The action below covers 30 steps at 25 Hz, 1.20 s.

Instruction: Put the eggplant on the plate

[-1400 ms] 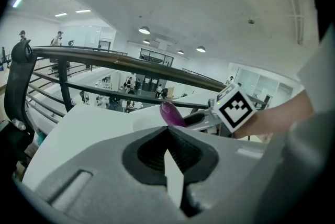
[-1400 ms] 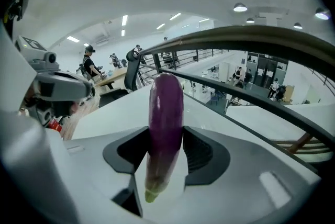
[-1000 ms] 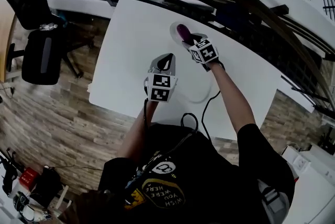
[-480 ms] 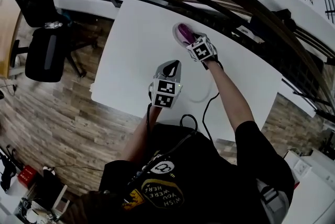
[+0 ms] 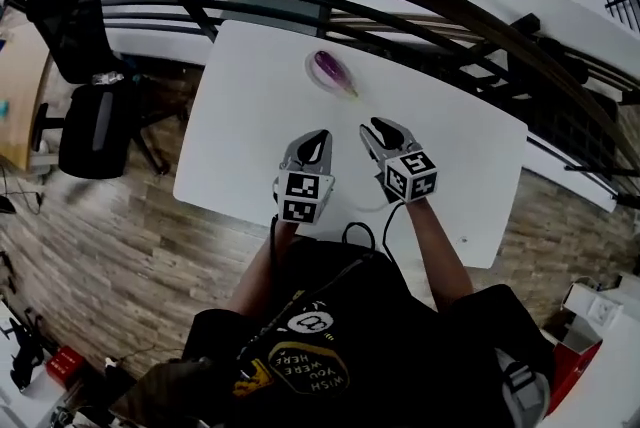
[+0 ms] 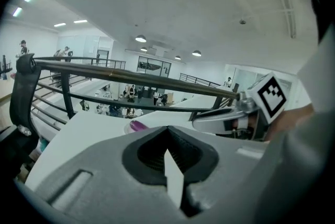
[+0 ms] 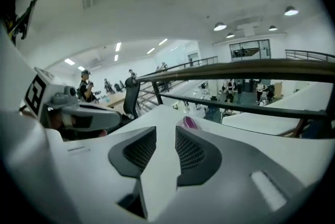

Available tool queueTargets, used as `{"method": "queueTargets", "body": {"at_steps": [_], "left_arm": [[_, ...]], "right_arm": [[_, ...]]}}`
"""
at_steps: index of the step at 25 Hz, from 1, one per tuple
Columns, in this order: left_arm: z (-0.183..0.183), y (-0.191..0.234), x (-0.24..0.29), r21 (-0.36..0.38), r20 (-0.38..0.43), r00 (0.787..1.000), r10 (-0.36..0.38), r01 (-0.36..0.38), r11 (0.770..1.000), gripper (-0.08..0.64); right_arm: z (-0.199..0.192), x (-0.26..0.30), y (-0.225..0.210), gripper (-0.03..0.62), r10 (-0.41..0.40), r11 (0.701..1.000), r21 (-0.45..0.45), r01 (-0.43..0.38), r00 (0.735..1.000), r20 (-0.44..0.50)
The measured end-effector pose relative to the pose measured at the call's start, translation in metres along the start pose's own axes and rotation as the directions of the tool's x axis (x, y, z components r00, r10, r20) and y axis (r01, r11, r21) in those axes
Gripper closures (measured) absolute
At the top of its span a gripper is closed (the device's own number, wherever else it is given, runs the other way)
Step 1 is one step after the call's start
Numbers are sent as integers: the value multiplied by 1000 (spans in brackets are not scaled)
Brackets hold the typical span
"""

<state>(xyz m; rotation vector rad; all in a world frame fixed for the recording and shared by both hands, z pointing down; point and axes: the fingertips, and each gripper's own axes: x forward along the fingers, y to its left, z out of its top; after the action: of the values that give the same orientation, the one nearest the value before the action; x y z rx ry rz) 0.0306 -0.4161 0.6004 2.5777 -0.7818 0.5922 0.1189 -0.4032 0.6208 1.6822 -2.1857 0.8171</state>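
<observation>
The glossy purple eggplant (image 5: 331, 70) lies on the small pale round plate (image 5: 311, 66) near the far edge of the white rectangular table (image 5: 240, 116), so the task looks finished. Both grippers hang well apart from it, close to the person. The right gripper (image 5: 378, 129) has a narrow gap between its ribbed pads; its jaws have just been closing, with nothing between them. The left gripper (image 5: 318, 138) has its jaws together and empty. The head view suggests the eggplant's thin end reaches the rim, though the plate is too faint there to be sure. If so, a knock to the table could roll it off. Only the gripper views show the jaws; only the head view shows the gap to the plate.
</observation>
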Motion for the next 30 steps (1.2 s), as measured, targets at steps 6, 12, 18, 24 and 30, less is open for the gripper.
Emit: {"method": "queueTargets", "body": {"at_steps": [6,12,18,24,30], "left_arm": [[30,-71,-29,127,117,993,-6,-9,992,555],[35,-122,-55,167,157,988,-1,-25,986,555],[30,-141,-64,168,171,985,35,-65,984,555],[32,-161,-64,236,180,983,27,-70,969,555],[20,-159,-61,212,153,987,47,-79,974,555]], "right_arm": [[25,-105,14,553,-97,995,59,85,966,241],[28,-173,28,592,-75,997,35,67,936,345],[17,-191,34,592,-40,999,11,39,937,346],[8,-192,41,592,6,1000,-4,-5,948,319],[-3,-184,39,592,36,999,4,-39,957,288]]}}
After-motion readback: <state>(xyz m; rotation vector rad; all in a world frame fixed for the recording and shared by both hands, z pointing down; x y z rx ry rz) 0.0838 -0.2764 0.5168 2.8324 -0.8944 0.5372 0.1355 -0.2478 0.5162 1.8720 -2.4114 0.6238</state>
